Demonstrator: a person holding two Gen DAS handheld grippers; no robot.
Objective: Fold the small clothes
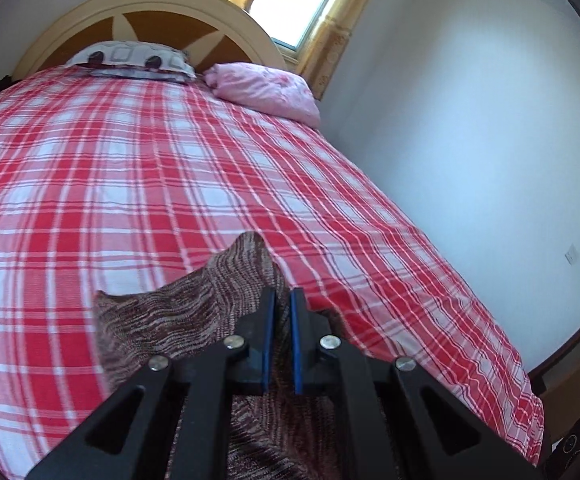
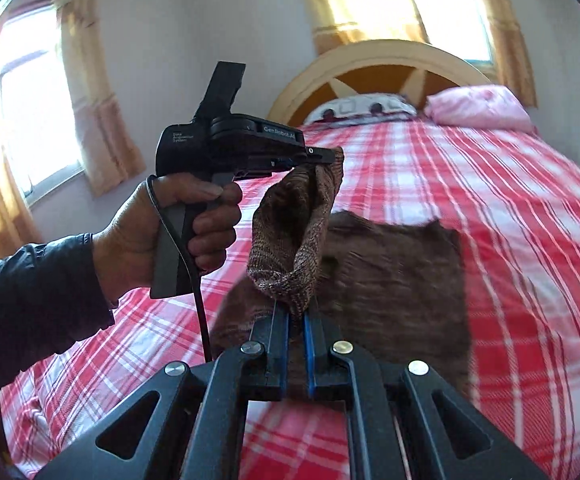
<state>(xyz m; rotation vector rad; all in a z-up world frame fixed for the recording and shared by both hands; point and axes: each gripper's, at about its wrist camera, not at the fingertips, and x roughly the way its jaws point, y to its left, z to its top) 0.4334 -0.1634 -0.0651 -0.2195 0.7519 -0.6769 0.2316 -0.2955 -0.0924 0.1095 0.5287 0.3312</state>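
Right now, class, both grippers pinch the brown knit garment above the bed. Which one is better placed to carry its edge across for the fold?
Probably the left gripper: it holds the brown knit garment high. The right gripper pinches low, near the plaid bedspread.

On the left gripper (image 2: 326, 155) you hold in the right wrist view, the dark top plate reads "GenRobot.AI" in pale letters. Further back on the same body, above your hand (image 2: 162, 232), there is a small three-line label; it looks like "Data Acquisition System", though the print is too small to be sure. Nothing readable shows anywhere in the left wrist view.
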